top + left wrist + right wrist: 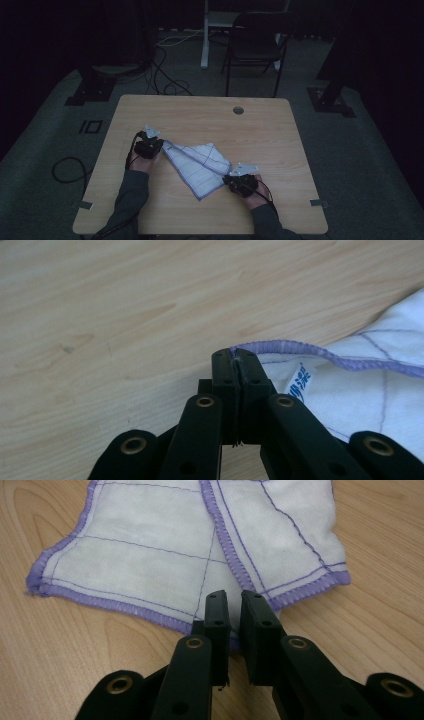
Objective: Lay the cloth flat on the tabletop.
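A white cloth (197, 165) with purple hems and thin purple grid lines lies partly folded on the wooden table (210, 120). My left gripper (160, 146) is at the cloth's left corner. In the left gripper view the left gripper (235, 360) is shut on the purple hem of the cloth (360, 390), beside a small blue-printed label (299, 382). My right gripper (228, 178) is at the cloth's near right edge. In the right gripper view the right gripper (235, 602) shows a narrow gap between its jaws, over the hem of the cloth (150, 555).
A round cable hole (238, 110) sits near the table's far edge. Beyond the table stand a dark chair (255, 42) and a white post (204, 35), with cables (165, 82) on the floor. Bare wood lies beyond and to the right of the cloth.
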`<state>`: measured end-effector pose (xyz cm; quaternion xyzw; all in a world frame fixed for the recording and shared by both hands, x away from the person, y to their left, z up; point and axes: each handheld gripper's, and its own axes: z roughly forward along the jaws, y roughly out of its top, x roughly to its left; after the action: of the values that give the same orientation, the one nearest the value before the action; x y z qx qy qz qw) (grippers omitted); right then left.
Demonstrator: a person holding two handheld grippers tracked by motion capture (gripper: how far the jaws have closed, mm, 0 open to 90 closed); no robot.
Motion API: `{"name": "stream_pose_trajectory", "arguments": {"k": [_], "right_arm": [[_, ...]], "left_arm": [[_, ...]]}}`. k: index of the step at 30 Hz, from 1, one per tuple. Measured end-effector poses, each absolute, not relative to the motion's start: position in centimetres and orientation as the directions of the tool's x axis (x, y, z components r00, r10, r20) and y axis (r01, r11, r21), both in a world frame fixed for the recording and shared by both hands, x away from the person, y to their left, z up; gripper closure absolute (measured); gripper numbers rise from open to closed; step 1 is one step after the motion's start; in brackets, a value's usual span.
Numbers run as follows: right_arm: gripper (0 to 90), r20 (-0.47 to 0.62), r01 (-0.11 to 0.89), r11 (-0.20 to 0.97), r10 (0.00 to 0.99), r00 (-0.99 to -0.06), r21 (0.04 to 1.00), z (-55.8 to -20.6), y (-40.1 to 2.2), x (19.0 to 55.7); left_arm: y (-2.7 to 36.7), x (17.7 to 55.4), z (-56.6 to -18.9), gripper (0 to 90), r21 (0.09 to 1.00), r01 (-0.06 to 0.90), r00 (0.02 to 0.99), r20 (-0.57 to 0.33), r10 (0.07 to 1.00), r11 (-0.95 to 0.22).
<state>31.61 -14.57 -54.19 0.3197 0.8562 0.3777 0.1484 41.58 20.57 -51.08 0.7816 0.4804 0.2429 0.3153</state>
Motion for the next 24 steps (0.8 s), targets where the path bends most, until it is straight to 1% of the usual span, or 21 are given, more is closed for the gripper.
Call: {"name": "stream_pose_trajectory", "arguments": {"k": [3, 6, 9, 11, 14, 19, 24], "right_arm": [[82.9, -0.013, 0.436, 0.508, 0.662, -0.749, 0.743, -54.2, -14.5, 31.6], [81.2, -0.021, 0.425, 0.508, 0.659, -0.752, 0.749, -54.0, -14.5, 31.5], [79.4, -0.02, 0.414, 0.484, 0.668, -0.744, 0.771, -53.6, -14.7, 31.6], [77.4, -0.022, 0.409, 0.472, 0.676, -0.737, 0.781, -53.3, -15.0, 31.7], [71.7, -0.021, 0.413, 0.459, 0.688, -0.725, 0.787, -53.1, -15.4, 32.1], [65.0, -0.032, 0.399, 0.465, 0.682, -0.731, 0.79, -53.0, -15.1, 32.3], [63.4, -0.042, 0.398, 0.492, 0.667, -0.744, 0.774, -53.3, -14.6, 32.8]], "left_arm": [[20.4, 41.5, -51.5, 88.8, 0.723, 0.598, 0.422, 0.081, 0.903, -0.345], [20.3, 41.1, -51.4, 82.7, 0.739, 0.584, 0.43, 0.069, 0.9, -0.335], [20.3, 40.7, -50.8, 79.5, 0.759, 0.569, 0.428, 0.057, 0.902, -0.318], [20.2, 40.3, -50.3, 78.9, 0.769, 0.556, 0.433, 0.055, 0.9, -0.315], [19.7, 39.6, -49.6, 77.9, 0.783, 0.536, 0.447, 0.053, 0.893, -0.315], [17.8, 37.8, -49.4, 77.2, 0.794, 0.505, 0.509, 0.043, 0.86, -0.338], [14.9, 35.7, -50.4, 77.1, 0.788, 0.479, 0.582, 0.044, 0.812, -0.386]]}}
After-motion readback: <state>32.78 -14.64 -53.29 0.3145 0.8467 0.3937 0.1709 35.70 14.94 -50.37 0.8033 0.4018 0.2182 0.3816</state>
